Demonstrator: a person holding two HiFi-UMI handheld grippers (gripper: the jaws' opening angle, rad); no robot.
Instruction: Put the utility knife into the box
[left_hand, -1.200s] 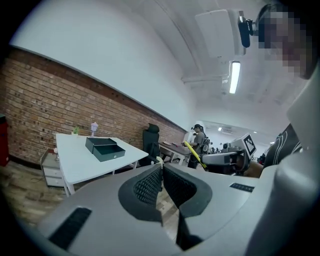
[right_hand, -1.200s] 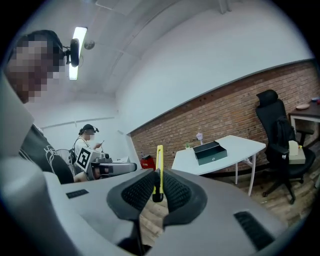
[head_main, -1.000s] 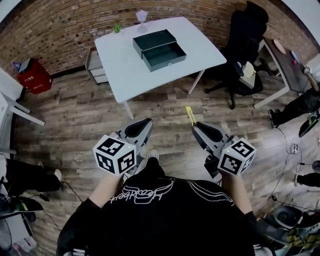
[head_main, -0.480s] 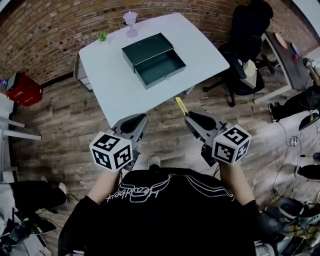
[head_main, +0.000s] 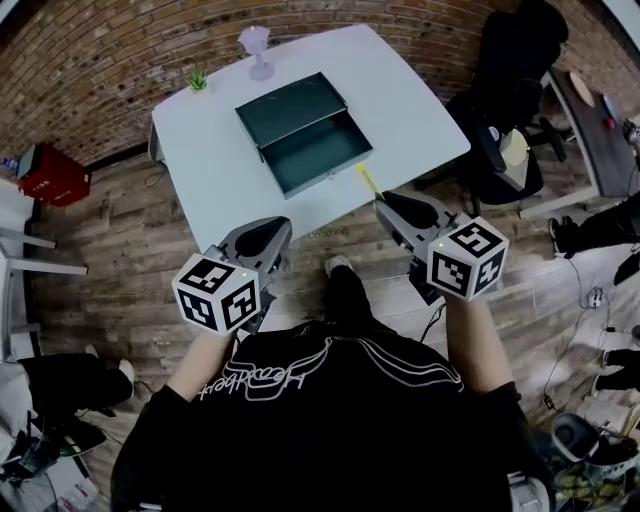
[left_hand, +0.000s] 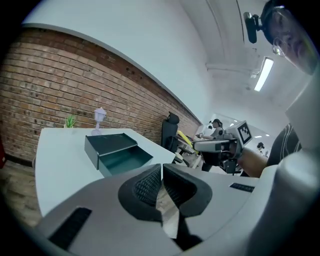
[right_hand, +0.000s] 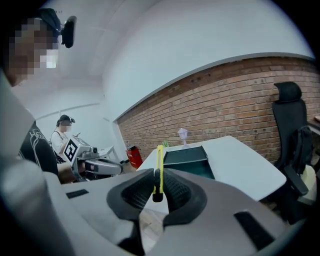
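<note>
An open dark green box (head_main: 305, 135) stands on the white table (head_main: 420, 110), its lid standing up at the back. My right gripper (head_main: 385, 203) is shut on a thin yellow utility knife (head_main: 367, 182), whose tip pokes out over the table's near edge, just short of the box. In the right gripper view the knife (right_hand: 159, 167) stands upright between the pads, with the box (right_hand: 187, 160) beyond it. My left gripper (head_main: 268, 228) hovers at the table's near edge, its jaws shut on nothing. The left gripper view shows the box (left_hand: 117, 152) ahead and to the left.
A pale goblet-shaped ornament (head_main: 255, 45) and a small green plant (head_main: 198, 78) stand at the table's far edge. A black office chair (head_main: 510, 60) is right of the table, and a red case (head_main: 50, 172) sits on the wooden floor at left.
Both grippers have moved forward from over the floor to the table's near edge. The right gripper still grips the knife, and the box is now much closer.
</note>
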